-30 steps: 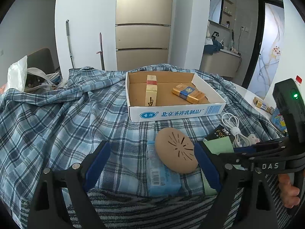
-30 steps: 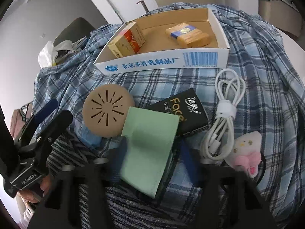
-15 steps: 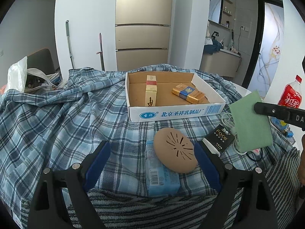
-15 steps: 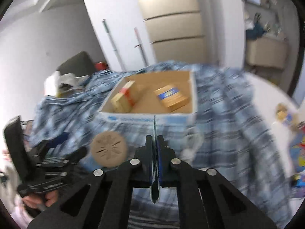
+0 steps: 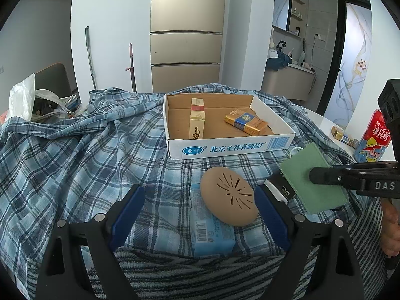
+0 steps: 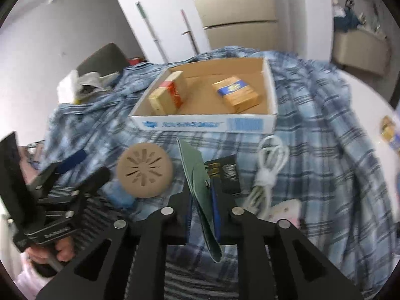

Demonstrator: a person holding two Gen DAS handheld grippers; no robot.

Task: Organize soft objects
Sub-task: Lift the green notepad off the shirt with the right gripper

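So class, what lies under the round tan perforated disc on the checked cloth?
A light blue packet lies beneath the tan disc, its barcoded near end sticking out. The disc covers the packet's far end, so any print there is hidden.

The green cloth [image 6: 200,190] hides part of the black packet [image 6: 228,172]; the pink plush toy [image 6: 285,211] sits half behind the right hand-held gripper [image 6: 202,215]; the box lettering [image 6: 192,124] is blurred.

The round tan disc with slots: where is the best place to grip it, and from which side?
Grip the round tan disc across its thin rim, coming from above and the near side. It lies tilted, propped on the blue tissue pack, so its near edge is raised off the plaid cloth. The open left hand-held gripper already frames it.
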